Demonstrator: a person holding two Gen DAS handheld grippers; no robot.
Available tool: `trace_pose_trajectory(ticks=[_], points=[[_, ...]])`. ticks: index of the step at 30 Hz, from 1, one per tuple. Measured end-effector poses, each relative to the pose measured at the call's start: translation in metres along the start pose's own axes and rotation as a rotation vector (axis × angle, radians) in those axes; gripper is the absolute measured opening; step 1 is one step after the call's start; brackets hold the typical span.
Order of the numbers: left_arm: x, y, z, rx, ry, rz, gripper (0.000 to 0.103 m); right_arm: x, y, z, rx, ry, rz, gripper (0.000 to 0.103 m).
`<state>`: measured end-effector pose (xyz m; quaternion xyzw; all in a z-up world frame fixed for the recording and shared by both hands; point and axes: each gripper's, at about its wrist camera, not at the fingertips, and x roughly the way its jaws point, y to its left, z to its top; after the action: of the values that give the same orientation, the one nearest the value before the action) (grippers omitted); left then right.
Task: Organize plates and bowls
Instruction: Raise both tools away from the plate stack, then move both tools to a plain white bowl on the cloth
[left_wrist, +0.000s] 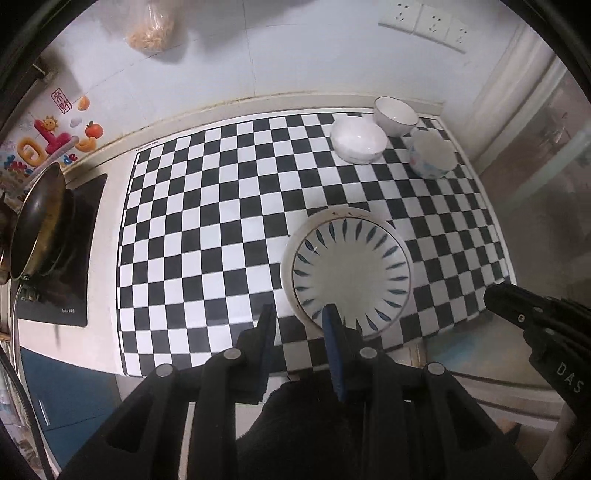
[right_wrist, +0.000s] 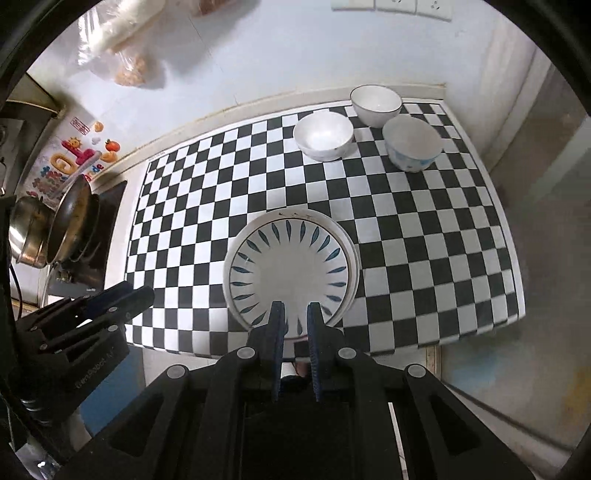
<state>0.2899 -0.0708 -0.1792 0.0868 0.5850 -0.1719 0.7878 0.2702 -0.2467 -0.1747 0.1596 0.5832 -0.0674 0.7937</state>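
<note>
A blue-leaf plate (left_wrist: 351, 273) (right_wrist: 291, 266) lies on a white plate whose rim (left_wrist: 291, 240) shows around it, near the front edge of the checkered mat (left_wrist: 203, 221). Three bowls stand at the far right corner: a white bowl (left_wrist: 358, 142) (right_wrist: 323, 134), a dark-rimmed bowl (left_wrist: 395, 114) (right_wrist: 375, 103) and a blue-patterned bowl (left_wrist: 432, 155) (right_wrist: 412, 147). My left gripper (left_wrist: 300, 321) (right_wrist: 136, 295) hangs high over the plates' left rim, open and holding nothing. My right gripper (right_wrist: 295, 317) (left_wrist: 493, 295) hovers above the plates' near rim, its pads almost together with nothing between them.
A wok (left_wrist: 37, 229) sits tilted on the black stove (left_wrist: 62, 258) at the left, with a steel pot (right_wrist: 26, 236) beside it. Bags (left_wrist: 151, 29) hang on the tiled wall. The counter drops off to the floor (right_wrist: 517, 350) at right and front.
</note>
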Motion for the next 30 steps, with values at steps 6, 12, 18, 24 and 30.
trace_pose_trajectory(ticks=[6, 12, 18, 24, 30], points=[[-0.018, 0.005, -0.013, -0.002, -0.008, -0.021, 0.024, -0.018, 0.008, -0.019, 0.024, -0.009, 0.002, 0.015], [-0.023, 0.008, -0.01, -0.018, -0.031, -0.031, 0.025, -0.013, 0.009, -0.021, 0.032, 0.015, 0.029, 0.015], [-0.003, 0.01, 0.009, -0.089, -0.032, -0.036, 0.03, 0.001, -0.003, 0.003, 0.031, 0.006, 0.085, 0.07], [0.034, 0.003, 0.06, -0.166, -0.019, -0.036, 0.03, 0.026, -0.037, 0.053, 0.085, -0.021, 0.213, 0.081], [0.082, -0.008, 0.133, -0.208, 0.007, -0.014, 0.03, 0.087, -0.088, 0.133, 0.151, 0.028, 0.265, 0.081]])
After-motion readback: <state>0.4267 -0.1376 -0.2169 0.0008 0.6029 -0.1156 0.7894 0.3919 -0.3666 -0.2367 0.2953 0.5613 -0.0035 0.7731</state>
